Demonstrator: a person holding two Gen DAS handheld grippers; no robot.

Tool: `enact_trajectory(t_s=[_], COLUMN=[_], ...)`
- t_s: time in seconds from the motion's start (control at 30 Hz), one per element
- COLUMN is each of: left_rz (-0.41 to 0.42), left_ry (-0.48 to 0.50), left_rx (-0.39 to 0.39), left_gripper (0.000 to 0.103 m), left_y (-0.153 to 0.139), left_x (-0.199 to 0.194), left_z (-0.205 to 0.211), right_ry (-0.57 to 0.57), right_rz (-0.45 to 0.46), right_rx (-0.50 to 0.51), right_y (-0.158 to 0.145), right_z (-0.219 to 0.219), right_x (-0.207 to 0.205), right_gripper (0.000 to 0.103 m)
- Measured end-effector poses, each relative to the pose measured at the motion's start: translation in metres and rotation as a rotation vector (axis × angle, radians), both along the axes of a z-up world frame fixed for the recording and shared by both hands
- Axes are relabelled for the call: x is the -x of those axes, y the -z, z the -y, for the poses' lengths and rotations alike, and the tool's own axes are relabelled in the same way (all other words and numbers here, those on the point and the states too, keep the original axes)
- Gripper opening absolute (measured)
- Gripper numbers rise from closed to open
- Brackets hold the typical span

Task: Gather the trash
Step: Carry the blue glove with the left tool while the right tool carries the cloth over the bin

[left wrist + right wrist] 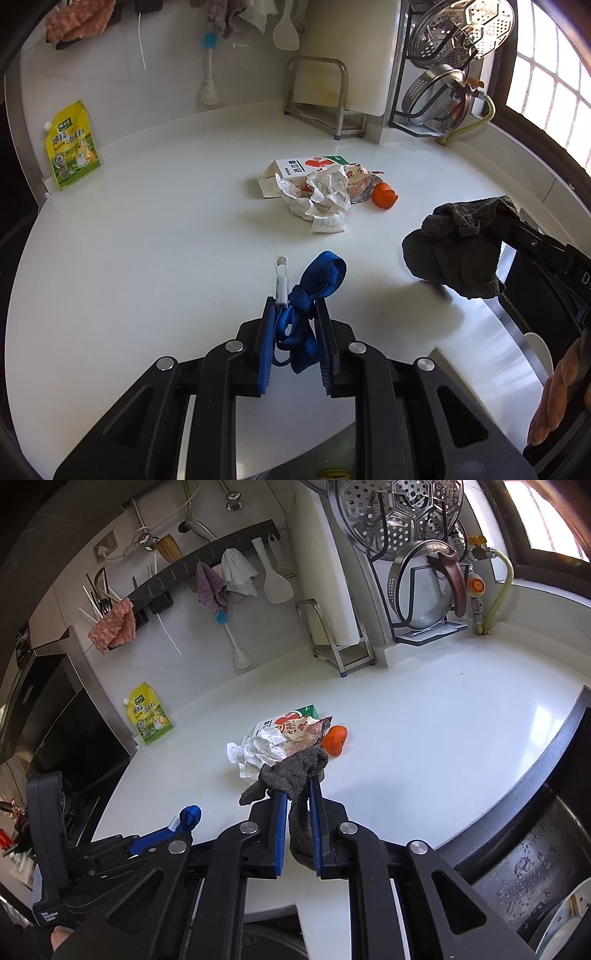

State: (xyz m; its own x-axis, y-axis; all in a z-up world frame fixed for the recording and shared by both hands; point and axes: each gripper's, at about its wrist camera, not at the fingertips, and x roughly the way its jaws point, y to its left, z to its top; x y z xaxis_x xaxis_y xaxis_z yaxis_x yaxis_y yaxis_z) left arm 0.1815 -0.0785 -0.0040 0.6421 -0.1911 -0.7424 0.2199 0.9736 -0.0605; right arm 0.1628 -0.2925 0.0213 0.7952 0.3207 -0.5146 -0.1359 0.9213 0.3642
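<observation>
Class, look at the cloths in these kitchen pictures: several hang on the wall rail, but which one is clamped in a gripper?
The dark grey cloth, pinched in the right gripper over the counter; the pink, purple and white cloths hang on the rail.

Hidden and cut-off parts around the trash pile on the counter

In the right wrist view the grey rag (295, 771) covers the near edge of the crumpled paper (255, 751) and part of the wrapper behind it; the carton (295, 714) shows only its top and one end. Right of the pile, the sink (517, 882) is cut by the frame's edge. In the left wrist view the hand (557, 391) right of the pile is cut by the edge. The print on the yellow pouch (72, 146) left of the pile is too small to read. The white clip (281, 278) disappears behind the blue strap (314, 284).
</observation>
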Motion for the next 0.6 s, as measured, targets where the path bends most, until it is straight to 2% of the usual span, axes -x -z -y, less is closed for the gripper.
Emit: enact_trajectory(t_s=[0.3,0.6], left_rz=[0.01,0.018], left_ry=[0.035,0.076], left_rx=[0.01,0.015], left_gripper=[0.021,0.021], left_y=[-0.012,-0.017], left_x=[0.047,0.098], left_z=[-0.008,-0.013], right_ry=[0.018,0.034], right_rz=[0.017,0.011], right_rx=[0.007,0.002], right_y=[-0.015,-0.014], right_z=[-0.014,-0.03], right_x=[0.061,0.125], right_gripper=[0.01,0.01])
